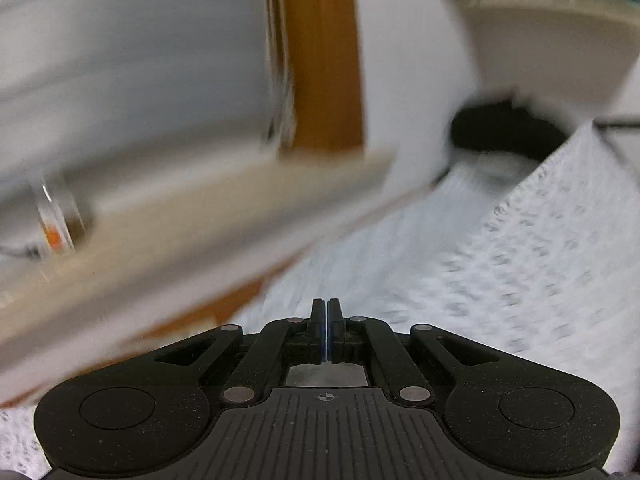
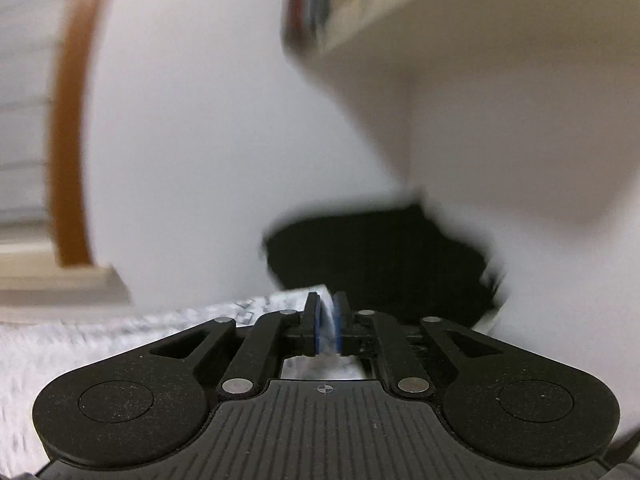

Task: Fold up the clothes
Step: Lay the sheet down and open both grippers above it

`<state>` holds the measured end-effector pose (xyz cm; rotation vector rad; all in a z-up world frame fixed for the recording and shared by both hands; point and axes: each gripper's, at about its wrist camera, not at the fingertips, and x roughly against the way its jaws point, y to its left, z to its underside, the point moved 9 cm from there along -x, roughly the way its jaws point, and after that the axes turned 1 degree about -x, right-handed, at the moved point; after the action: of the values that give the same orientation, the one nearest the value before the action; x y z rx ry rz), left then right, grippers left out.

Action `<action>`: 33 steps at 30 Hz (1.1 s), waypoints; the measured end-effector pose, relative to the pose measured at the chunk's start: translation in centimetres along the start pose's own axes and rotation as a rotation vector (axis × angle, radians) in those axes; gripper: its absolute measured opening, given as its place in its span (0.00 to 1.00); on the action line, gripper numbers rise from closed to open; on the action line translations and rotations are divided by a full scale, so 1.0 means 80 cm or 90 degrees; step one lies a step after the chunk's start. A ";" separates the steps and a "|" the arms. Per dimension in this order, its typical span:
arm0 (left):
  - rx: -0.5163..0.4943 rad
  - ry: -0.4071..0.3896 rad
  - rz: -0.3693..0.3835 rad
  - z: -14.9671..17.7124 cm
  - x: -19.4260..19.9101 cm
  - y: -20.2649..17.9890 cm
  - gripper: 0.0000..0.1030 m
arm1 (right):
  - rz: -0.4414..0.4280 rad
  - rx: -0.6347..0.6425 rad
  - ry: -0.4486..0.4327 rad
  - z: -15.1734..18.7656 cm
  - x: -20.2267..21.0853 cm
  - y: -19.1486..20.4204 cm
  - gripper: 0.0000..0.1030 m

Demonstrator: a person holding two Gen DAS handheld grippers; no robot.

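Left gripper (image 1: 327,330): pads pressed flush together, blue liners meeting, nothing visible between. White patterned cloth (image 1: 520,248) spread beyond and right of it. Right gripper (image 2: 327,326): narrow gap, clamped on fold of same cloth (image 2: 264,304). Black object (image 2: 380,264) directly ahead, blurred. Orange wooden frame (image 1: 324,60), beige shelf (image 2: 460,12) behind.
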<state>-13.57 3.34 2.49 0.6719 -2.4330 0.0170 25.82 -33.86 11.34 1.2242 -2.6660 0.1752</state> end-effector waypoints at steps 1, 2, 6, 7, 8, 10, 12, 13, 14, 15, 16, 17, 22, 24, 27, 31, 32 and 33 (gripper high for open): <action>0.002 0.013 -0.005 0.009 -0.015 0.001 0.00 | -0.002 0.001 0.016 0.012 -0.018 0.010 0.12; 0.020 0.022 0.005 0.015 -0.026 0.002 0.00 | -0.003 0.003 0.033 0.025 -0.035 0.019 0.12; 0.041 0.016 -0.006 0.014 -0.024 0.011 0.01 | -0.010 0.008 0.098 0.073 -0.105 0.058 0.13; 0.038 0.013 -0.010 0.014 -0.016 0.014 0.03 | -0.012 0.009 0.115 0.086 -0.123 0.067 0.17; 0.035 0.010 -0.014 0.014 -0.009 0.016 0.10 | -0.019 0.012 0.126 0.096 -0.133 0.078 0.19; 0.034 0.005 -0.021 0.015 0.009 0.023 0.17 | -0.061 0.026 0.124 0.103 -0.120 0.105 0.27; 0.043 0.005 -0.029 0.021 0.032 0.036 0.19 | -0.108 0.041 0.120 0.104 -0.103 0.142 0.28; 0.047 0.005 -0.037 0.027 0.046 0.042 0.21 | -0.131 0.047 0.122 0.105 -0.094 0.161 0.28; 0.051 0.006 -0.045 0.034 0.060 0.048 0.26 | -0.153 0.053 0.123 0.106 -0.084 0.179 0.28; 0.055 0.006 -0.053 0.041 0.074 0.054 0.30 | -0.177 0.059 0.126 0.107 -0.075 0.199 0.29; 0.060 0.009 -0.059 0.048 0.087 0.059 0.31 | -0.205 0.068 0.133 0.109 -0.067 0.221 0.30; 0.066 0.012 -0.064 0.059 0.103 0.063 0.31 | -0.233 0.077 0.139 0.110 -0.058 0.243 0.31; 0.098 0.028 -0.112 0.121 0.184 0.082 0.31 | -0.377 0.121 0.180 0.137 -0.011 0.370 0.37; 0.095 0.036 -0.136 0.142 0.210 0.082 0.31 | -0.435 0.139 0.196 0.149 0.009 0.421 0.37; 0.107 0.043 -0.140 0.165 0.245 0.073 0.29 | -0.522 0.167 0.222 0.167 0.041 0.495 0.37; 0.113 0.055 -0.122 0.184 0.271 0.049 0.25 | -0.567 0.195 0.238 0.176 0.059 0.534 0.38; 0.111 0.059 -0.115 0.189 0.277 0.041 0.25 | -0.574 0.200 0.241 0.178 0.063 0.542 0.38; 0.110 0.063 -0.111 0.194 0.282 0.034 0.25 | -0.581 0.205 0.243 0.179 0.066 0.549 0.39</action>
<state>-38.96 -7.25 2.94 0.9361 -2.2886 0.1881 -12.87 -11.94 -2.38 2.1022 -1.5936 0.6152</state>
